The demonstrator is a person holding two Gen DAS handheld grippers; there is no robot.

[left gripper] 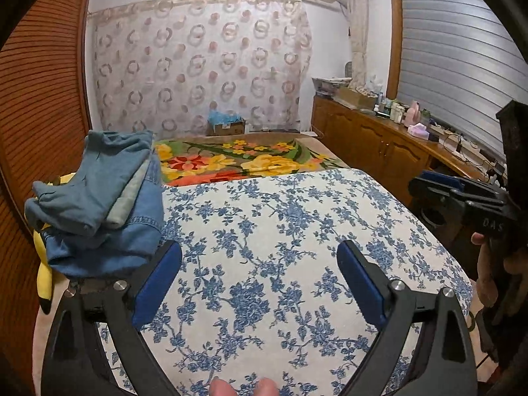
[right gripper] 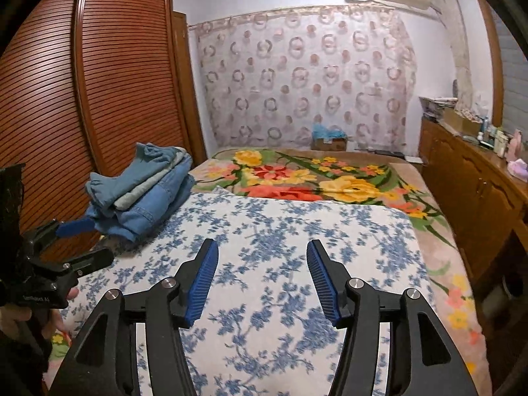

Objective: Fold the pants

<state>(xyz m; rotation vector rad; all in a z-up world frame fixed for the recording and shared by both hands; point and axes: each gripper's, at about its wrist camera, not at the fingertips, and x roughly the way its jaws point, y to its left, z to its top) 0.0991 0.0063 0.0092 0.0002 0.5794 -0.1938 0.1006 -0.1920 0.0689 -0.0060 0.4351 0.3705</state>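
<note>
Jaws wide on our left gripper (left gripper: 259,257), nothing between them; beside its left finger sits the stack of folded denim pants (left gripper: 109,204) at the left edge of the blue-flowered sheet (left gripper: 297,217). Our right gripper (right gripper: 262,257) is also parted and empty above that sheet.

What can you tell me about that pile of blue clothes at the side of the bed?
The pile of blue clothes looks like denim: several folded pieces stacked loosely, a teal-blue one on top, a pale grey-green layer under it and mid-blue jeans with stitched seams below. It sits at the left edge of the blue-flowered cover, beside the slatted wooden wardrobe, partly over something yellow. Neither gripper holds it.
</note>
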